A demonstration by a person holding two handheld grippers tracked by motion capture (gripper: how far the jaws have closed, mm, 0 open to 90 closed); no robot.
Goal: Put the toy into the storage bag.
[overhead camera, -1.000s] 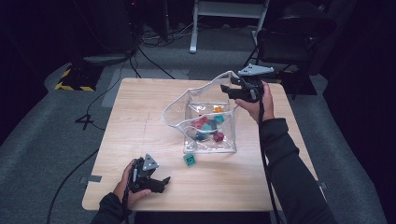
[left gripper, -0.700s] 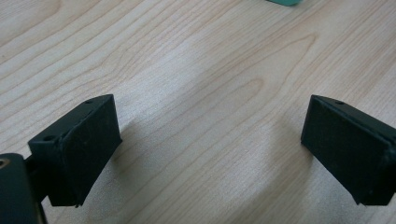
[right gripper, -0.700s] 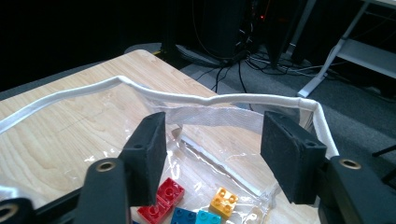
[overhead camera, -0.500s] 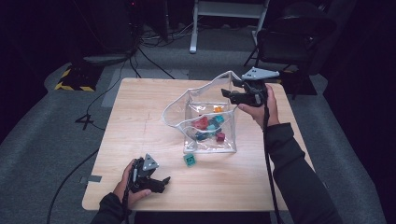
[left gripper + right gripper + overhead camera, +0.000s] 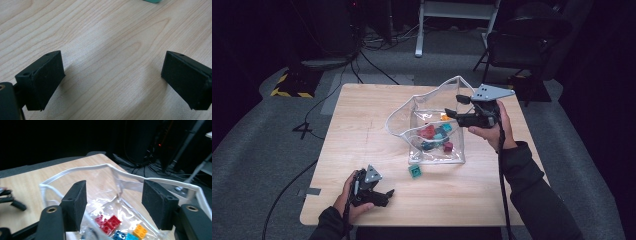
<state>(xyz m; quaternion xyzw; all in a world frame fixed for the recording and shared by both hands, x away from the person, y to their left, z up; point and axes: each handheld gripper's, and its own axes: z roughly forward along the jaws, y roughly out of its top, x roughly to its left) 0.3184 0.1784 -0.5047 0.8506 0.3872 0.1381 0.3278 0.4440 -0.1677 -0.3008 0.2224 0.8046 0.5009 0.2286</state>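
a clear plastic bag (image 5: 432, 130) with a white rim stands open on the wooden bench (image 5: 362, 130), a little right of the middle, its mouth gaping up and to the left in the high view. inside it lie several small building bricks: red ones (image 5: 428, 132), a teal one (image 5: 446, 128), an orange one (image 5: 444, 117) and a dark red one (image 5: 448, 146), heaped toward the bag's near right part. one green brick (image 5: 415, 171) sits alone on the bench just in front of the bag's near edge, apart from it. the right gripper (image 5: 452, 106) is held above the bag's far right corner, pointing left across its opening; in the right gripper view its fingers (image 5: 76, 202) stand spread above the bag's mouth, and they have just been opening, with the bag's rim (image 5: 105, 166) and bricks seen beyond and below them but nothing pressed between the pads. the person's right hand (image 5: 489, 122) wraps the gripper's body, the dark sleeve (image 5: 532, 190) running back to the bottom right. the left gripper (image 5: 384, 196) rests low at the near left part of the bench, well apart from the bag, held by the left hand (image 5: 349, 192). in the left gripper view its fingers (image 5: 42, 80) are spread wide over bare wood with nothing between them, and an edge of the green brick shows at the top of that view.
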